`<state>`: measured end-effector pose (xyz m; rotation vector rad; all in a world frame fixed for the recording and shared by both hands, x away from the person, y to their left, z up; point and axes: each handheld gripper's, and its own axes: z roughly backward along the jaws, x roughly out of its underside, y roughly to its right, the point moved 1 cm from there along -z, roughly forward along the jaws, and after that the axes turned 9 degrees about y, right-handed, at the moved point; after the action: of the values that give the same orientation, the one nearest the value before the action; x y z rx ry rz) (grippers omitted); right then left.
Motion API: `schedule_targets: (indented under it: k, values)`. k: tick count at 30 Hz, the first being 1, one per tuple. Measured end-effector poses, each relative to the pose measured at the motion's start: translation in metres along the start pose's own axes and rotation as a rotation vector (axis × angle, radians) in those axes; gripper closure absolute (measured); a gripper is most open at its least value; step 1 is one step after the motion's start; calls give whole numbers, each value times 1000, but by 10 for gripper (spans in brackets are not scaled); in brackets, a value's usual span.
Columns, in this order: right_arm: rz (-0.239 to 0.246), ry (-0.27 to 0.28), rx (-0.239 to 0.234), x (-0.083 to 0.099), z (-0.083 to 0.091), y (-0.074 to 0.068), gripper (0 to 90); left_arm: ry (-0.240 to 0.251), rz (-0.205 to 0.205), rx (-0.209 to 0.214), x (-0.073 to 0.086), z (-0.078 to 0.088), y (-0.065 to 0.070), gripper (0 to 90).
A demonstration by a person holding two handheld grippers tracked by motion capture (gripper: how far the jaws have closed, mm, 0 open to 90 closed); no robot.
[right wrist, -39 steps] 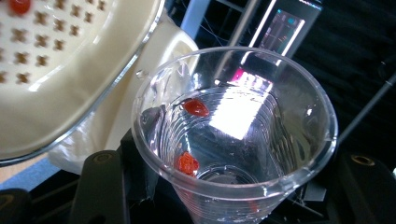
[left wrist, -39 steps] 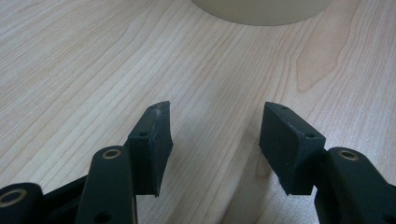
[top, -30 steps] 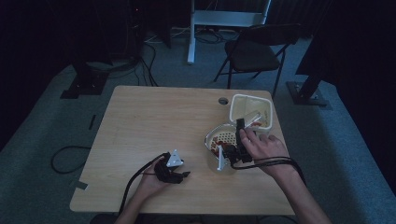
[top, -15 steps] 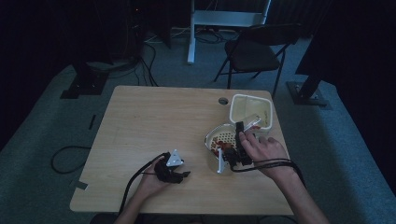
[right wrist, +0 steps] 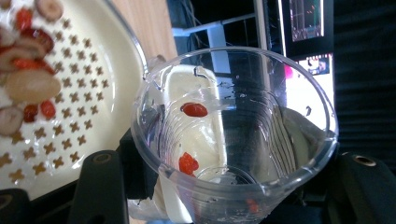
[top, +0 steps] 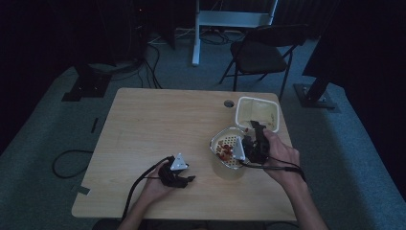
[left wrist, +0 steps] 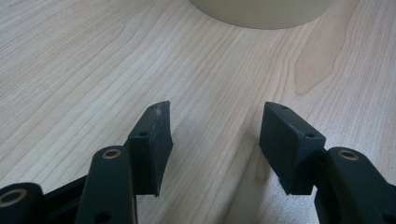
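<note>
Clear plastic cup (right wrist: 236,135) is pinched between the jaws of the right tongs (right wrist: 224,186), tipped on its side so that its open mouth faces the gripper's camera; two small red berries (right wrist: 194,109) cling to its inner wall, along with droplets. In the high view the cup itself is too small and dark to make out, but the right tongs (top: 253,143) are held in the person's right hand (top: 280,153) at the right-hand part of the bench (top: 158,120), just at the edge of the perforated white strainer bowl (top: 227,148). That bowl (right wrist: 88,102) lies immediately beside the cup and carries red berries and pale round pieces (right wrist: 30,84) on its star-punched surface. Behind it, toward the far right corner of the bench, stands a cream square container (top: 257,114), close to the strainer bowl; whether the two touch cannot be told. Left tongs (top: 176,173) rest low on the bench in the person's left hand (top: 155,189), well apart from the cup, near the front edge. Their jaws stand spread with nothing between them (left wrist: 215,140), only bare wood grain beneath, and the base of a pale round object (left wrist: 261,11) sits on the bench ahead of them. A dark folding chair (top: 261,52) stands on the carpet beyond the bench.
</note>
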<state>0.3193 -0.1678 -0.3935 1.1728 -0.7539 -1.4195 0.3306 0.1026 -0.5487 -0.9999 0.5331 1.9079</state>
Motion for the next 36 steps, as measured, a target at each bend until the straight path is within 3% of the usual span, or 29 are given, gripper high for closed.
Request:
schedule_targets:
  k: [5,6,7,10,11,12,13,14,18,19,20,31,35,36]
  values:
    - [-174,50,3,7,8,14,369,1,6,5,0,0,-1,447]
    - [-174,50,3,7,8,14,369,1,6,5,0,0,-1,447]
    - [-251,75,-7,11,9,19,369,5,8,4,1,0,-1,446]
    - [-335,101,-12,14,10,24,368,8,8,7,1,0,-1,446]
    - [-335,101,-12,14,10,24,368,8,8,7,1,0,-1,444]
    - [-376,121,-24,17,10,27,366,10,9,8,1,-1,-1,443]
    - [-376,121,-24,17,10,27,366,10,9,8,1,-1,-1,441]
    - [-432,142,-39,20,10,30,364,11,9,8,1,-1,-1,441]
    - [-538,190,-66,26,8,35,360,15,11,8,2,-1,-1,439]
    - [-538,190,-66,26,8,35,360,15,11,8,2,-1,-1,438]
    - [-596,212,-89,30,8,37,358,17,11,8,2,-1,-1,437]
    - [-885,345,-189,54,2,48,351,21,10,7,2,-2,-1,434]
    - [-942,368,-203,60,1,51,350,23,11,8,2,-2,-1,434]
    - [-1022,399,-213,68,-1,56,350,23,11,7,2,-2,-1,434]
